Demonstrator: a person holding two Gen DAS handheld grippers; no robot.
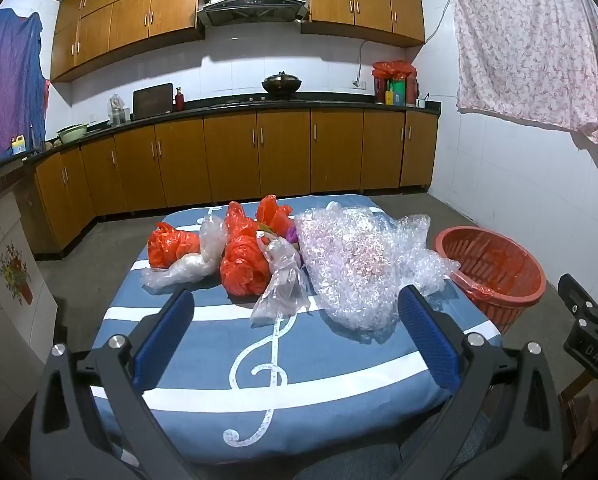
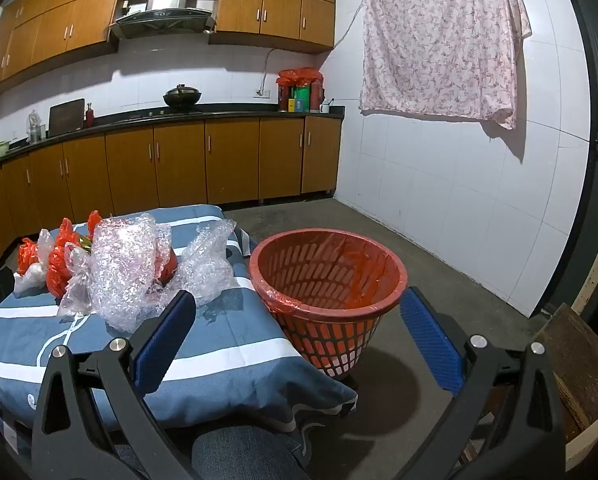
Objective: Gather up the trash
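- Left gripper (image 1: pixel 295 312): jaws spread wide, empty, held above the near part of the table (image 1: pixel 203 364) (blue cover with a white treble clef).
- Right gripper (image 2: pixel 299 312): jaws likewise released, nothing between them, facing the wastebasket (image 2: pixel 331 276).
- Trash: orange plastic bags (image 1: pixel 243 268), clear plastic bags (image 1: pixel 283 284) and bubble wrap (image 1: pixel 351 268) lie heaped on the far half of the table.
- Wastebasket: red slotted plastic with a red liner, upright just beside the table's right edge.
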